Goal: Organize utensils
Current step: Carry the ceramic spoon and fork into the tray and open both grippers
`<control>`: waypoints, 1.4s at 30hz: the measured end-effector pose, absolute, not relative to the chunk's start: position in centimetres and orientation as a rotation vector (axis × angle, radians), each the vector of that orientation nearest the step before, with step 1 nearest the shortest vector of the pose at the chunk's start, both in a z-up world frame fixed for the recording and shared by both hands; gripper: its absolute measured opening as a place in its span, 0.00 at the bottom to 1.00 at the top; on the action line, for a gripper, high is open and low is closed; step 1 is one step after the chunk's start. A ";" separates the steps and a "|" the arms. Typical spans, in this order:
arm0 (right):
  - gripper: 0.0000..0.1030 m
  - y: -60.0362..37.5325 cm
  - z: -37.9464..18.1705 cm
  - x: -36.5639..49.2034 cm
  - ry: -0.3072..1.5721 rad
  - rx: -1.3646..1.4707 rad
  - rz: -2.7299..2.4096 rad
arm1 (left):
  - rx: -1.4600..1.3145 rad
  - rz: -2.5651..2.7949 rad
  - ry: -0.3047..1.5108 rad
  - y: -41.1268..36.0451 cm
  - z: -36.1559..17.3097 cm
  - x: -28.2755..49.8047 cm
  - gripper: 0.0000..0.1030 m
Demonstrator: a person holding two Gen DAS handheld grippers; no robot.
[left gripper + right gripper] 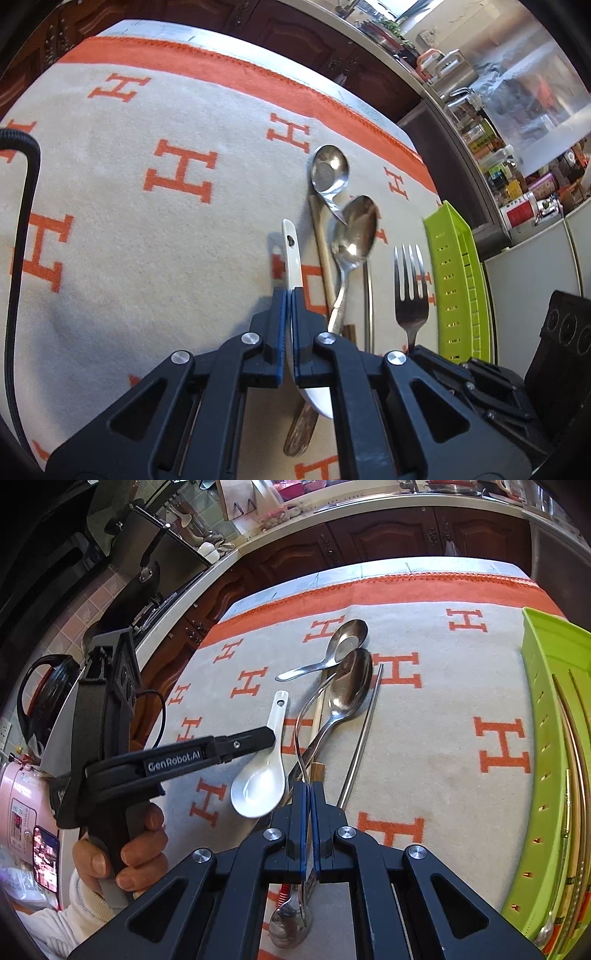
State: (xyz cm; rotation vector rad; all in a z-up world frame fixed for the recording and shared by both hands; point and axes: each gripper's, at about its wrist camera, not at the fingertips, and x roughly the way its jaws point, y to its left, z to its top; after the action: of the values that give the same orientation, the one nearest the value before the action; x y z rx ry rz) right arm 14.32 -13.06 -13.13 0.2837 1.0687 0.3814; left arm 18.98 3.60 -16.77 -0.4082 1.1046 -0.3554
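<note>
My left gripper [288, 295] is shut on a white ceramic spoon [291, 254]. The handle sticks out ahead of the fingers and the bowl hangs behind them, with the spoon's shadow on the cloth beside it. The right wrist view shows that same gripper [267, 736] clamping the white spoon [260, 786], held by a hand at the left. My right gripper [308, 788] is shut on a metal fork [301, 731], seen edge-on with its tines curving forward. That fork [410, 288] stands beside the green basket [448, 280].
A small metal spoon [351, 635], a larger metal spoon [351, 686], a wooden chopstick [323, 251] and a metal chopstick [364, 731] lie together on the H-patterned cloth. The green basket [535, 701] at the right holds chopsticks. Kitchen counters and cabinets ring the table.
</note>
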 end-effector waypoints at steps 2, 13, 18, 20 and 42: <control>0.02 -13.5 -12.7 13.9 1.058 0.293 0.380 | -0.390 -0.377 1.089 3.2 -16.0 18.4 0.01; 0.02 -18.3 -9.3 10.4 0.960 0.357 0.341 | -0.306 -0.488 0.986 -0.1 -9.5 14.3 0.01; 0.02 -22.2 -8.1 8.4 0.911 0.391 0.281 | -0.244 -0.578 0.953 -3.9 -6.2 12.2 0.01; 0.02 -24.3 -7.6 7.6 0.890 0.406 0.244 | -0.225 -0.615 0.950 -5.7 -5.3 11.5 0.01; 0.02 -36.8 -12.8 8.0 0.936 0.373 -0.023 | -0.014 -0.706 1.170 -22.5 -11.2 12.8 0.01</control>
State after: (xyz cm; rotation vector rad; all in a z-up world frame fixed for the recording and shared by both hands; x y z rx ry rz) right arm 8.04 -36.83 -12.79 0.3727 0.9357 -0.0232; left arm 12.78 -22.46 -11.17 -0.0139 1.1700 -0.7060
